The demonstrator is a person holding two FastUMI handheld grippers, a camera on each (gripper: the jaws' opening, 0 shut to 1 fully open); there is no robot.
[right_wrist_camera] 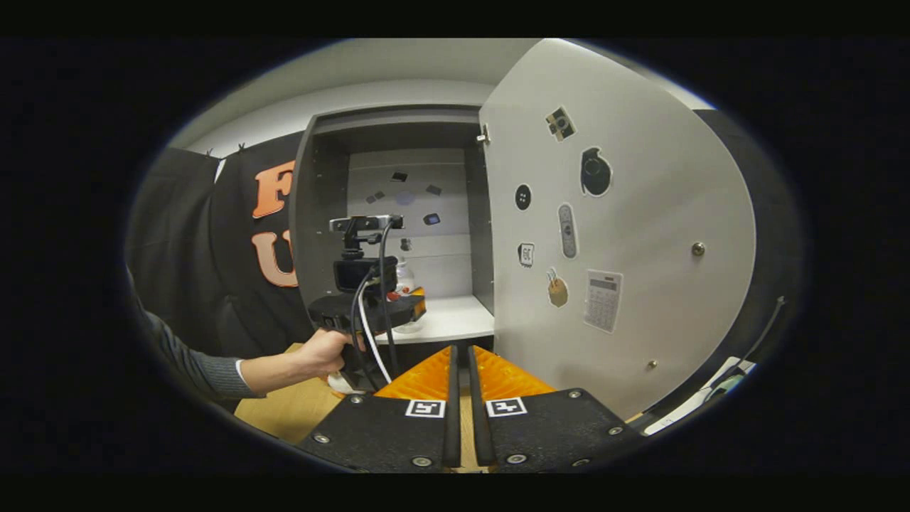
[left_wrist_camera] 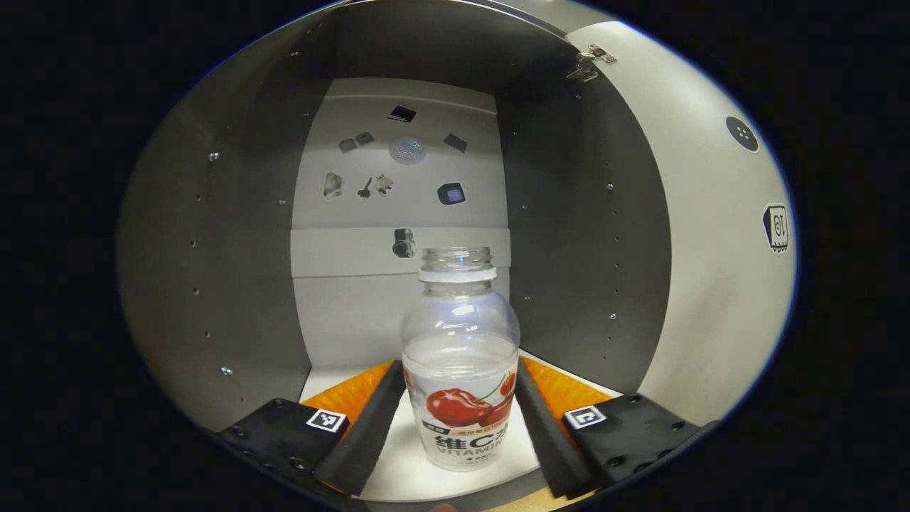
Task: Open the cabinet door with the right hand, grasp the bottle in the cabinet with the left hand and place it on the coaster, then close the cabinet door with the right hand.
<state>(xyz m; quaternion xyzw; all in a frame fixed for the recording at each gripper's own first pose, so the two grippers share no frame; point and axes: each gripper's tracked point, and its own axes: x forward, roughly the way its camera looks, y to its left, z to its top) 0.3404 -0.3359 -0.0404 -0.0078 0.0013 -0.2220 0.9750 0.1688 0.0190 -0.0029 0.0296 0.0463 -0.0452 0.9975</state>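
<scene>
My left tool (left_wrist_camera: 461, 419) reaches level into the open cabinet (left_wrist_camera: 234, 235), fingers spread either side of the bottle (left_wrist_camera: 461, 370) standing on the shelf (left_wrist_camera: 426, 476); contact unclear. My right tool (right_wrist_camera: 460, 398), fingers nearly together and empty, faces the open door (right_wrist_camera: 640, 235) at 1 o'clock.

Clear bottle (left_wrist_camera: 460, 355) with a red cherry label. Dark grey cabinet (left_wrist_camera: 213, 270) walls, white shelf (right_wrist_camera: 455, 320), pale grey sticker-dotted door (right_wrist_camera: 640, 235)
</scene>
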